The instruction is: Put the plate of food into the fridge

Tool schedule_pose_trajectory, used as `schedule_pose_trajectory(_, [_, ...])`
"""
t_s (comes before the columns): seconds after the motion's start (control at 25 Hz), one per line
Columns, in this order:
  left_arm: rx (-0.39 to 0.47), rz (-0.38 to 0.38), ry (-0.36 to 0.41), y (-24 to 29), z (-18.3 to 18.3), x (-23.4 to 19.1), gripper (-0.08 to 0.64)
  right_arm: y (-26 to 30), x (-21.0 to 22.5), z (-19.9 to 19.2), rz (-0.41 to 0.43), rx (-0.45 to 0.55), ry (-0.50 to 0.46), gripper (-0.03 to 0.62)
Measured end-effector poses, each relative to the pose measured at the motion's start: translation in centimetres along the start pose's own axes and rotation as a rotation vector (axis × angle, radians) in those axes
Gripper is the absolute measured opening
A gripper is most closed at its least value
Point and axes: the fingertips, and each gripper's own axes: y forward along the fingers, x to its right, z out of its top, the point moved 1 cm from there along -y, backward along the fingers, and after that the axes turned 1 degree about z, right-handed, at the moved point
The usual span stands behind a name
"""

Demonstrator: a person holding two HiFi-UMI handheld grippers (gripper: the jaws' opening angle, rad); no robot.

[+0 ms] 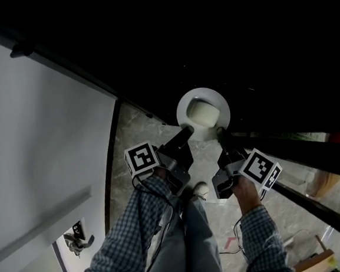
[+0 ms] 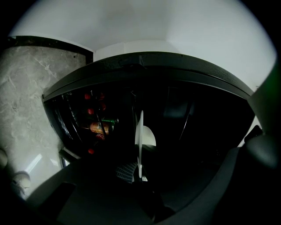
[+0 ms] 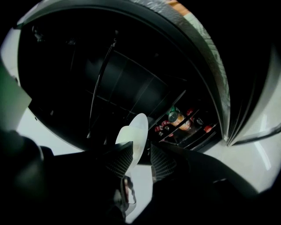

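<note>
Grey-veined marble flooring [image 1: 136,142] is seen below a tall white fridge door [image 1: 39,132], swung open at the left of the head view. The unlit black fridge interior [image 1: 251,48] fills the upper part of that view. Dark wire shelves [image 3: 127,81] are made out inside it. A rack of red-capped bottles and an orange can [image 3: 179,119] is seen low at one side, well apart from both grippers. Blue checked sleeves [image 1: 125,237] and a pale shoe [image 1: 200,189] are seen on the person below.

A white round ceramic plate [image 1: 203,113] is held at the mouth of the dark interior, with a pale mound of food [image 1: 205,115] on it. Its near rim is flanked by both grippers. The left gripper [image 1: 185,131] is closed on the rim: in its own view the plate is seen edge-on, running down into the jaws against a ribbed pad [image 2: 125,171]. The right gripper [image 1: 219,133] is spread wide; the rim lies between its ribbed pads [image 3: 119,161], close against one, and a clear gap is left to the other.
</note>
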Motion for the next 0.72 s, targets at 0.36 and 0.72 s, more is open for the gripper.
schedule_pose_trajectory(0.36, [0.002,0.001,0.002,0.3,0.2,-0.2,0.023,-0.4,-0.2,-3.3,0.045,-0.033,0.104,0.106])
schedule_pose_trajectory(0.72, [-0.005,0.001,0.005,0.4,0.2,0.0,0.023,0.5,-1.8,-5.0,0.131,-0.074,0.184,0.104])
